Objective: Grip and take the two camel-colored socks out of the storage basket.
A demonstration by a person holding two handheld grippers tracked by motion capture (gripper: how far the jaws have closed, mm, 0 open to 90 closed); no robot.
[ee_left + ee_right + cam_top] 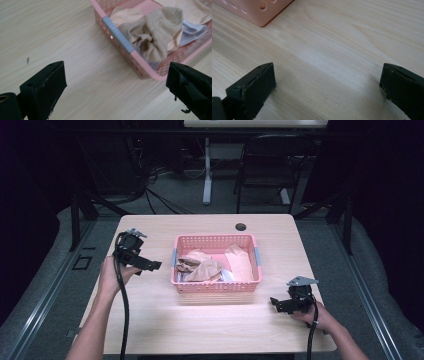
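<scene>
From above, you sit at a wooden table (150, 320) with a pink basket (216, 288) near its middle. Crumpled beige socks (205, 268) lie inside it, heaped toward its left and centre. Your left gripper (152, 265) hovers just beside the basket's left wall, jaws pointing right at it. Your right gripper (274, 303) rests low near the table's right front, apart from the basket's right front corner, pointing left.

In the left gripper view, the jaws are spread wide with nothing between them. The basket (140, 62) lies ahead and to the right, and a bunched sock (155, 37) sits just over its grey handle (117, 35). The pile runs along that near wall.

In the right gripper view, the jaws are also spread and empty over bare wood (332, 50). A corner of the basket (259, 12) shows at upper left.

Your left gripper is clearly nearer the socks, so it looks best placed to reach in.
</scene>
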